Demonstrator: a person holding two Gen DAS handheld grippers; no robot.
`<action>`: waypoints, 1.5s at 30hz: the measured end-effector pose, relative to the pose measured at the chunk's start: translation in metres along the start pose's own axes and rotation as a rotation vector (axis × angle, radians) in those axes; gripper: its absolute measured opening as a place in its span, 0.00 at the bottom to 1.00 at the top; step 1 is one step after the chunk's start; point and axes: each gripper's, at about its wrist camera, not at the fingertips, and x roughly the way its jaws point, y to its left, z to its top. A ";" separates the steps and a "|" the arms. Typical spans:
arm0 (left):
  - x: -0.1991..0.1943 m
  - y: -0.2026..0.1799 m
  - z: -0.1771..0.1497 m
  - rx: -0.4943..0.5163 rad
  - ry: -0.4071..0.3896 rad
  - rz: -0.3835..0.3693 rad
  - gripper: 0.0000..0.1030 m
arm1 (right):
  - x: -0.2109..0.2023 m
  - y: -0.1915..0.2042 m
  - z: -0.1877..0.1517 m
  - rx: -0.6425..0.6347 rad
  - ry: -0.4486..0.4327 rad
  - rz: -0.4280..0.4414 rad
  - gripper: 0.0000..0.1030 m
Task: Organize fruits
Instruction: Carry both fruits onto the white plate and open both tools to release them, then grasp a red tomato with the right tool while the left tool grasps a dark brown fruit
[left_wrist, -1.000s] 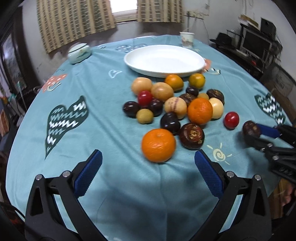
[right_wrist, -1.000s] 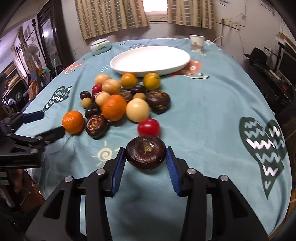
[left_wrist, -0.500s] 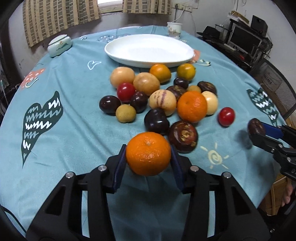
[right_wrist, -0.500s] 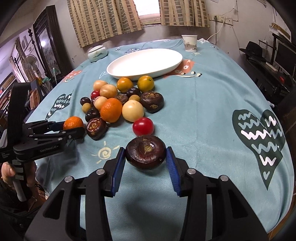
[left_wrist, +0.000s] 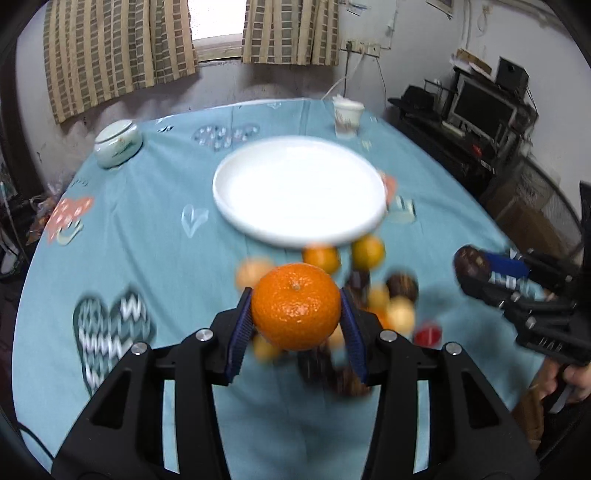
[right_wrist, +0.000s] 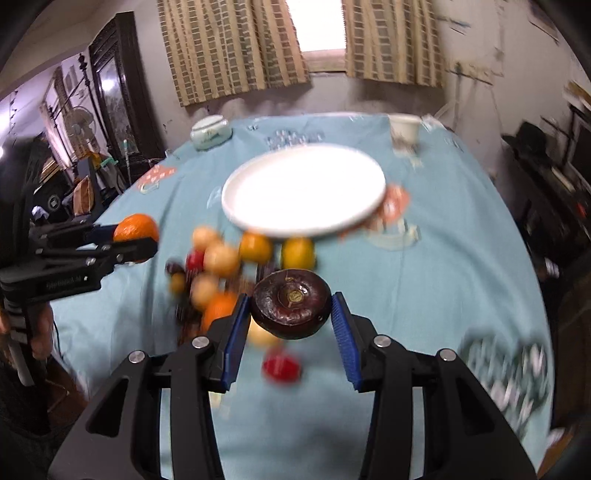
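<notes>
My left gripper (left_wrist: 295, 314) is shut on an orange mandarin (left_wrist: 295, 310) and holds it above the table, over the near side of the fruit pile (left_wrist: 369, 291). My right gripper (right_wrist: 290, 306) is shut on a dark brown round fruit (right_wrist: 291, 302), also lifted above the pile (right_wrist: 221, 266). An empty white plate (left_wrist: 299, 188) lies beyond the pile; it also shows in the right wrist view (right_wrist: 303, 188). The left gripper with the mandarin shows at the left of the right wrist view (right_wrist: 135, 236). The right gripper with its dark fruit shows at the right of the left wrist view (left_wrist: 472, 264).
A light blue patterned cloth (left_wrist: 129, 229) covers the round table. A pale lidded jar (left_wrist: 118, 142) stands at the back left and a white cup (left_wrist: 347, 116) at the back right. Shelves with electronics (left_wrist: 480, 107) stand to the right.
My left gripper closed on the mandarin and lifted it off the table toward the plate. My right gripper lifted the dark fruit too. Both views now look higher and are motion-blurred.
</notes>
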 end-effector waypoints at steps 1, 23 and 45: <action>0.012 0.007 0.027 -0.028 0.013 -0.017 0.45 | 0.008 -0.004 0.016 -0.007 0.001 0.005 0.44; 0.212 0.061 0.183 -0.192 0.143 -0.004 0.77 | 0.223 -0.044 0.174 -0.136 0.119 -0.093 0.64; 0.003 -0.016 -0.086 -0.006 -0.029 0.126 0.93 | 0.005 0.014 -0.034 0.030 0.077 -0.063 0.90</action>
